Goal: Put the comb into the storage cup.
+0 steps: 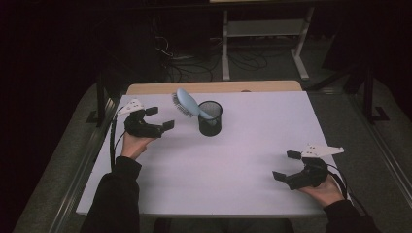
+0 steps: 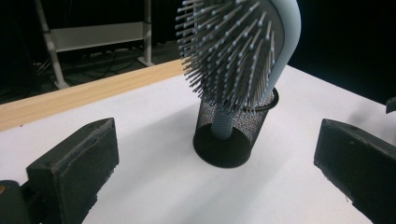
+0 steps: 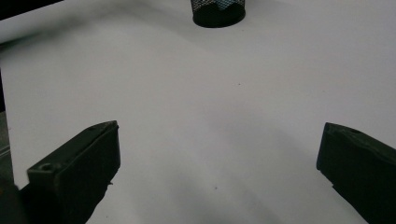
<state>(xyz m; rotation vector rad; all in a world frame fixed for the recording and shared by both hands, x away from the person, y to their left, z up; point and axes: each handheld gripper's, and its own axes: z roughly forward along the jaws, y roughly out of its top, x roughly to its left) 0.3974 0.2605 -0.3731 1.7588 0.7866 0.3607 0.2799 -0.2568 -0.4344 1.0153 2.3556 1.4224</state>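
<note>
Both grippers, left gripper (image 1: 156,118) and right gripper (image 1: 285,165), are being held with fingers apart, while the hairbrush (image 1: 187,103) (light, stiff, best gripped at its head) is being propped in the mesh cup (image 1: 210,119).

Dim room: white tabletop (image 1: 252,160) with wooden far edge (image 1: 214,87); beyond it, grey floor (image 1: 272,73), tangled cables (image 1: 194,60), white shelf frame (image 1: 265,29).

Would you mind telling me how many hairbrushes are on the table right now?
1. A light blue hairbrush stands handle-down in the black mesh cup near the table's far side, its bristled head leaning out toward the left gripper. The cup's inside isn't fully visible.
</note>
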